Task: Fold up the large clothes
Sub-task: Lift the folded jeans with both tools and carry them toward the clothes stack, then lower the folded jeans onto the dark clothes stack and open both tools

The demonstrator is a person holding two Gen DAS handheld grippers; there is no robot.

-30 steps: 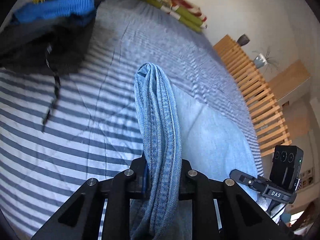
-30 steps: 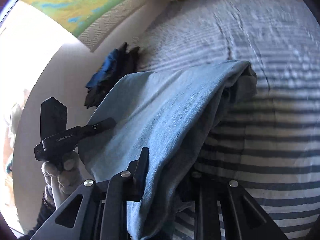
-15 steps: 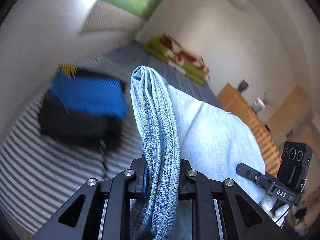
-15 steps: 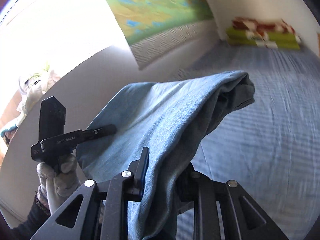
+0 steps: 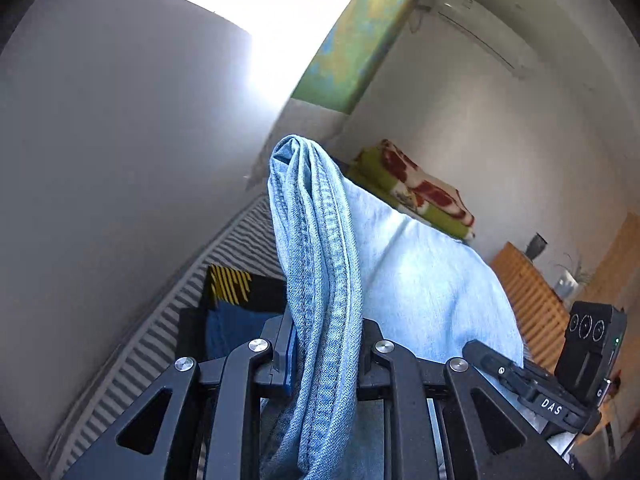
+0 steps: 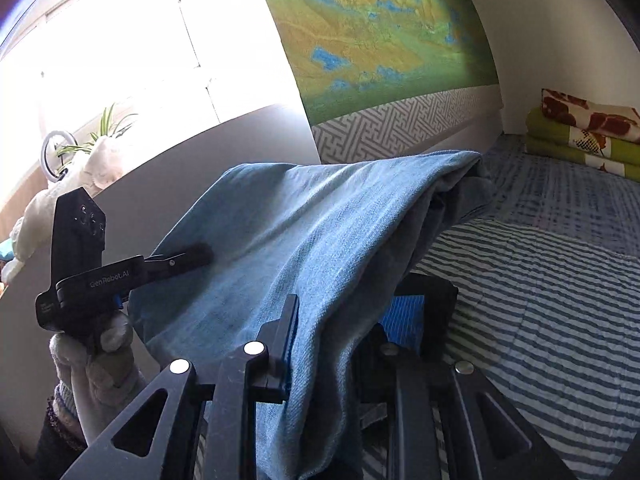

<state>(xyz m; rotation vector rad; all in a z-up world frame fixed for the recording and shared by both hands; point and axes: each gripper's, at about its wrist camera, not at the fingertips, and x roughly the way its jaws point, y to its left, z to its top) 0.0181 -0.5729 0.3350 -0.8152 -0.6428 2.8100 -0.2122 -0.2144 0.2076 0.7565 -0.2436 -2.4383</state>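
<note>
Striped bedcover point(image 6: 540, 300): grey and white, spread across the bed below both grippers.
Light blue jeans point(image 6: 304, 232): lifted clear of the bedcover, stretched between the two grippers, thick seamed edge bunched up point(image 5: 320, 248) in the left wrist view.
Stack of folded dark and blue clothes point(image 5: 236, 312): resting on the bedcover by the wall.
Green and red blanket point(image 6: 584, 132): folded at the far end.
Left gripper point(image 5: 326, 344): pinching the bunched jeans edge.
Right gripper point(image 6: 332, 340): pinching the jeans fabric.
</note>
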